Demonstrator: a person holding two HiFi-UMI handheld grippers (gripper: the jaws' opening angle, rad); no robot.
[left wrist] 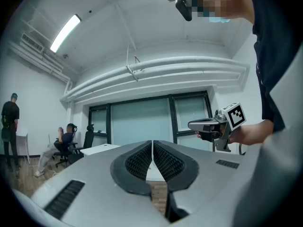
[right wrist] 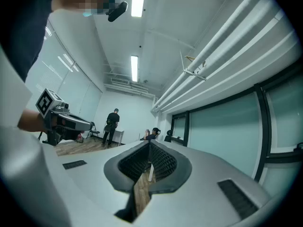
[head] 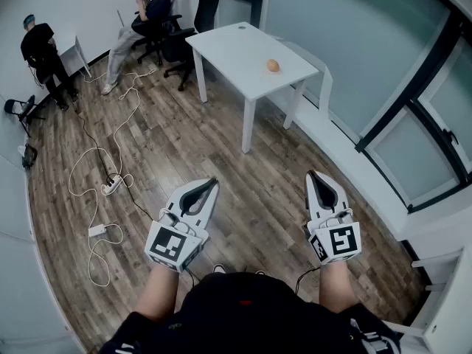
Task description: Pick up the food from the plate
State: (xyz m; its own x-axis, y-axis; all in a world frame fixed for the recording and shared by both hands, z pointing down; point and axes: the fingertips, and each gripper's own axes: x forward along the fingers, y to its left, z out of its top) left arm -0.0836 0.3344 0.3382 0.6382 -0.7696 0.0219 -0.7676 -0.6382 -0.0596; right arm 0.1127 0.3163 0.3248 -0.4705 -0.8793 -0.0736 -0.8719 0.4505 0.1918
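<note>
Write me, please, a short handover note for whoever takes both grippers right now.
Left gripper: jaws together, nothing between them, held low in front of the body.
Right gripper: jaws together, also empty.
Small round orange-brown food item: lies on the white rectangular table, across the brown wooden floor and well ahead of both grippers. No plate can be made out under it.
Done: nothing yet; the food is untouched.
Left: walk to the table, open one gripper, close it on the food and lift.

Small round orange food (head: 273,66) rests on white table (head: 232,46)
</note>
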